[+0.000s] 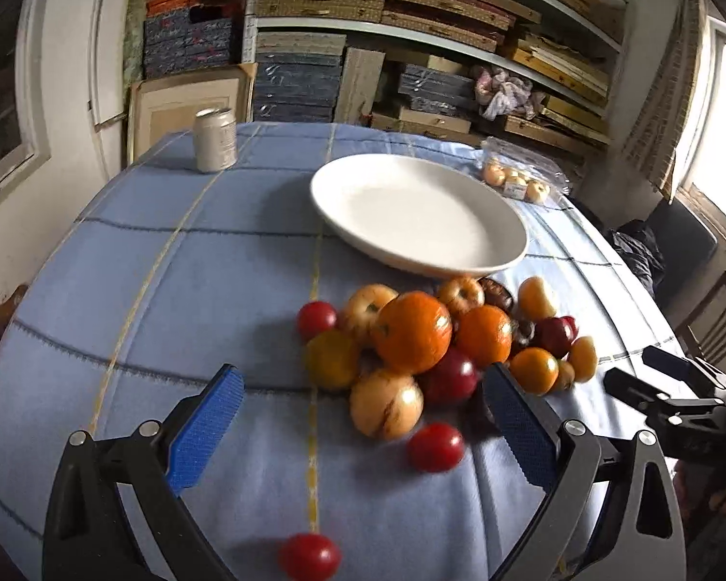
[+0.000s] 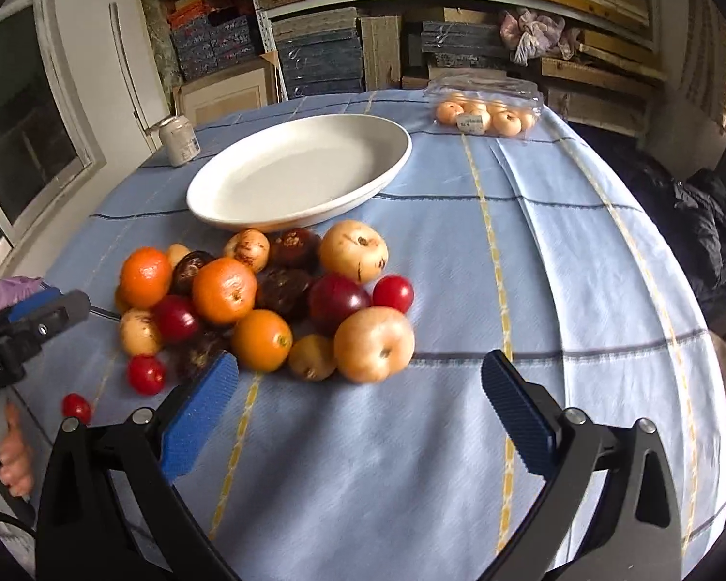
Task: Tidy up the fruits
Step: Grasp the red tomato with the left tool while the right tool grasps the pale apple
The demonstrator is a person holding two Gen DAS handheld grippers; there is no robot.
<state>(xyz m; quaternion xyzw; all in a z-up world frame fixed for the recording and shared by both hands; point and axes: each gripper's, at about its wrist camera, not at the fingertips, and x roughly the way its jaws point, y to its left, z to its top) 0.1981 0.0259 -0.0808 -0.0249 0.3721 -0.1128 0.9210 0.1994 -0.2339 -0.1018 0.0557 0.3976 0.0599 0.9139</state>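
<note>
Left wrist view shows my left gripper spread wide and holding nothing, hanging over the near side of the round table under its pale blue checked cloth. My right gripper is spread and empty too, near the same heap. The loose pile of mixed round fruit lies mid-table, its far fruits touching or just under the rim of the empty white oval ceramic plate. I judge the big orange mandarin light, firm and a little slick, best pinched across its widest part. The small red cherry tomatoes look soft and ready to roll, so they need a gentle squeeze. A silver drink can stands toward the far left edge, and a clear plastic pack of pale fruit sits at the far right edge. Dark fruits deep in the pile are half hidden; I cannot tell their kind.
</note>
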